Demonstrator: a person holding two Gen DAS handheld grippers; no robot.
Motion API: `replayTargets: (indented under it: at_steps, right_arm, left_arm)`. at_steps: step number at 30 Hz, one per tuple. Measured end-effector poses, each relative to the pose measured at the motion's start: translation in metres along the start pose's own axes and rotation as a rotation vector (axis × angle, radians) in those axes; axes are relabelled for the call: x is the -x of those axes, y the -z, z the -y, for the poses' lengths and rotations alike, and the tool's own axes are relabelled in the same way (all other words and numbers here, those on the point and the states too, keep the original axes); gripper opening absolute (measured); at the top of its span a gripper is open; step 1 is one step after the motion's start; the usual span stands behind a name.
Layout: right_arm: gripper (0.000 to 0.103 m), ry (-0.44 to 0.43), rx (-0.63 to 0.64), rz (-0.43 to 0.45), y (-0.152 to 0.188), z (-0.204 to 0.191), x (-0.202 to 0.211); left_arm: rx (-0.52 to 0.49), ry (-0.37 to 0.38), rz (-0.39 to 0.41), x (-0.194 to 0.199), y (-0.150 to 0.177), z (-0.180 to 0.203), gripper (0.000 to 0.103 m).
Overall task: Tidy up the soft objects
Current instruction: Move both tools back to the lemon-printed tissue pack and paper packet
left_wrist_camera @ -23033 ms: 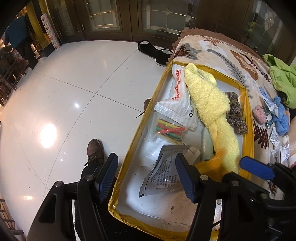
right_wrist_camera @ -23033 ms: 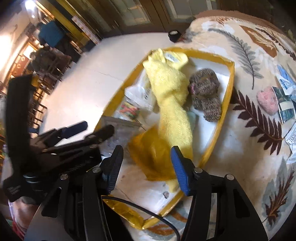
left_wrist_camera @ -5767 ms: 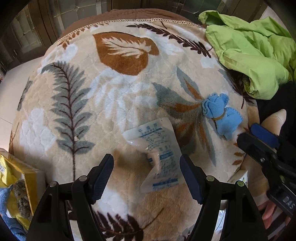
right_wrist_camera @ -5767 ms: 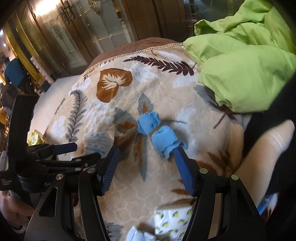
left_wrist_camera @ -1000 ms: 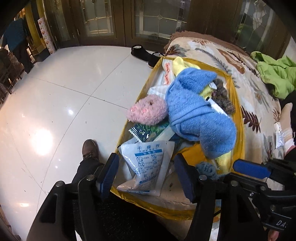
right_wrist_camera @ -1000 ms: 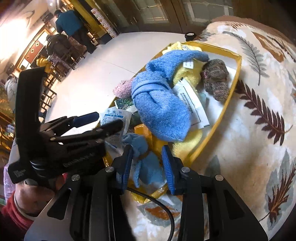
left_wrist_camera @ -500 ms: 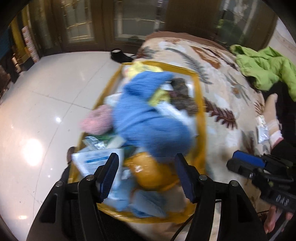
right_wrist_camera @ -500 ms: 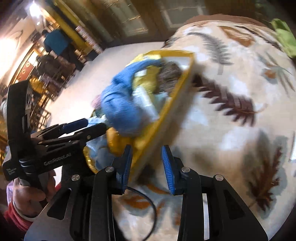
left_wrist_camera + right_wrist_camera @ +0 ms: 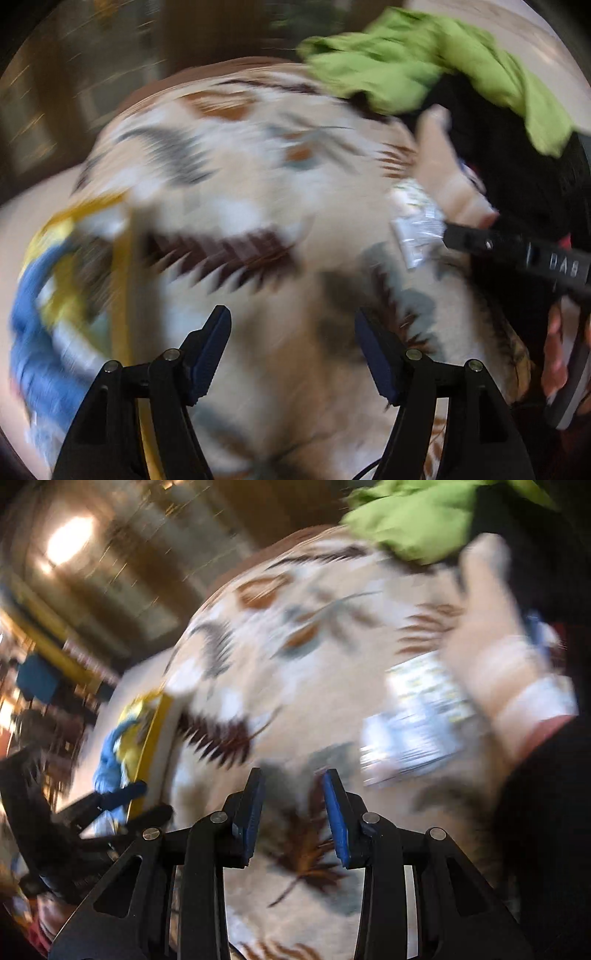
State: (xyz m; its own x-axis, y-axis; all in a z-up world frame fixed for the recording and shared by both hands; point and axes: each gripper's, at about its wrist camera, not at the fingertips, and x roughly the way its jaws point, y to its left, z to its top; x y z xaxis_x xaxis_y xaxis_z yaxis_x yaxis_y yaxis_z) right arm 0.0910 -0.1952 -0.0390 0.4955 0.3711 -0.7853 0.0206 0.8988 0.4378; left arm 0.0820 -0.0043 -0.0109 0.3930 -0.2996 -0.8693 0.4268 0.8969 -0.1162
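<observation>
Hovering over a leaf-print blanket, both grippers are empty: the left gripper has its jaws opening on nothing, and the right gripper has its jaws narrowly parted, clasping nothing. A printed packet lies to the right beside a socked foot, well apart from the yellow box of soft things at left. Judging from the heavy blur, slowing first, then centring one set of open jaws over the packet, should help.

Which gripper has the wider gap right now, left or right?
The left gripper: its jaws are opening, set far apart over the leaf-print blanket. The right gripper stands narrower. Both empty.
</observation>
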Motion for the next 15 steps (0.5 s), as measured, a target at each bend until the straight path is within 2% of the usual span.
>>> replayTargets:
  at_steps: [7,10,15]
  right_arm:
    - [0.033,0.078,-0.072,0.019,-0.026,0.050,0.013]
    - [0.033,0.087,-0.115,0.035,-0.037,0.067,0.016]
    - [0.033,0.072,-0.156,0.045,-0.047,0.084,0.022]
  left_arm:
    - [-0.187,0.147,-0.046,-0.048,-0.040,0.055,0.070]
    - [-0.289,0.182,-0.045,-0.063,-0.049,0.078,0.070]
    - [-0.490,0.198,-0.059,-0.083,-0.060,0.110,0.070]
